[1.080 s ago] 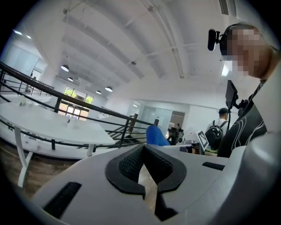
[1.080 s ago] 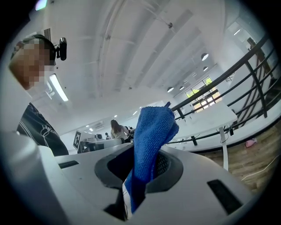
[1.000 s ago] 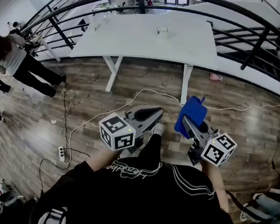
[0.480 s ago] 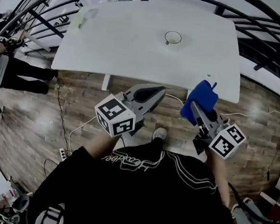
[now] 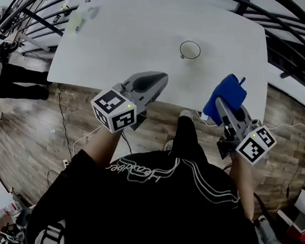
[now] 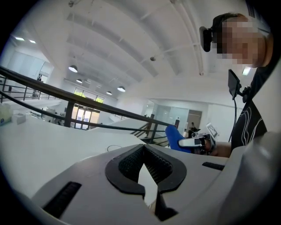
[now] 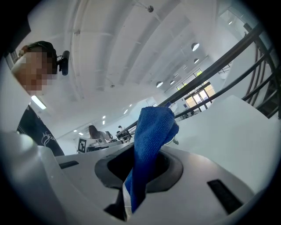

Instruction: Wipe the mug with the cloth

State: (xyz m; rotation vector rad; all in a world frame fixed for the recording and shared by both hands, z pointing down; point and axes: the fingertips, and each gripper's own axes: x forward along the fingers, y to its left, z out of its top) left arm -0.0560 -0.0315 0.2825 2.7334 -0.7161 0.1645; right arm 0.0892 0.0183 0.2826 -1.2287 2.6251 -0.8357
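A small clear mug (image 5: 189, 50) stands on the white table (image 5: 127, 38), right of its middle. My left gripper (image 5: 160, 78) hovers over the table's near edge, short and left of the mug, shut with nothing between its dark pads (image 6: 131, 160). The mug's rim (image 6: 114, 148) shows faintly beyond that gripper in the left gripper view. My right gripper (image 5: 220, 104) is at the table's near right edge, shut on a blue cloth (image 5: 228, 93). The cloth (image 7: 151, 140) sticks up out of the jaws in a bunch. Both grippers are apart from the mug.
Small pale items (image 5: 79, 21) lie at the table's far left corner. A black railing (image 5: 284, 45) curves round behind and to the right of the table. A person (image 5: 8, 81) stands at the left. A cable and power strip (image 5: 66, 164) lie on the wooden floor.
The table has come much closer. Both grippers went from over the floor to the table's near edge. The blue cloth stayed in the right gripper.
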